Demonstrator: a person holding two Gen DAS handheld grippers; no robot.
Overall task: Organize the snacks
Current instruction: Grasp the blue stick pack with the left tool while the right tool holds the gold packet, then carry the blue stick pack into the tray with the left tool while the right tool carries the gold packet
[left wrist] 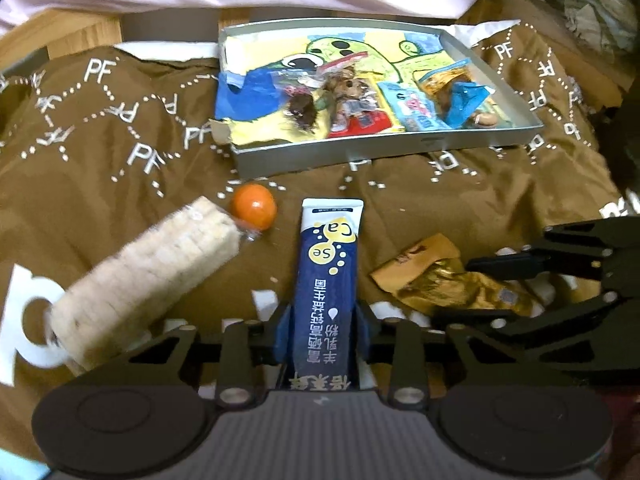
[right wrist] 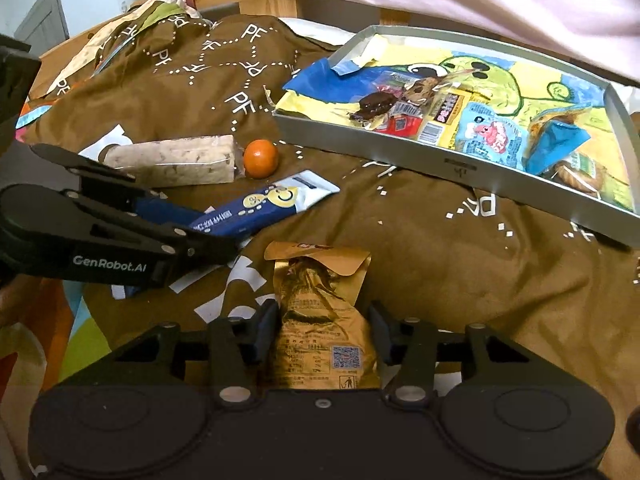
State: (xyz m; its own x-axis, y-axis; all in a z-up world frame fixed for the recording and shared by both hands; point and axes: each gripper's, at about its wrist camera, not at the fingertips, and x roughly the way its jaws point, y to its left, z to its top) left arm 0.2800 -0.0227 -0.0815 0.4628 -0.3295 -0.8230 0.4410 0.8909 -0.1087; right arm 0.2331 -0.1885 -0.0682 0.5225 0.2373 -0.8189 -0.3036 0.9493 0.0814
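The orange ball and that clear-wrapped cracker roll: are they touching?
Touching: in the left wrist view the orange ball rests against the cracker roll's crimped wrapper end.

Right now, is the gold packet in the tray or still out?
Out. The gold packet lies on the brown cloth, between the right gripper fingers, short of the tray.

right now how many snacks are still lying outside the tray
4. The blue sachet sits between the left tool's fingers, the gold packet between the right tool's, and the cracker sleeve and the orange ball lie left of them. Others may be hidden.
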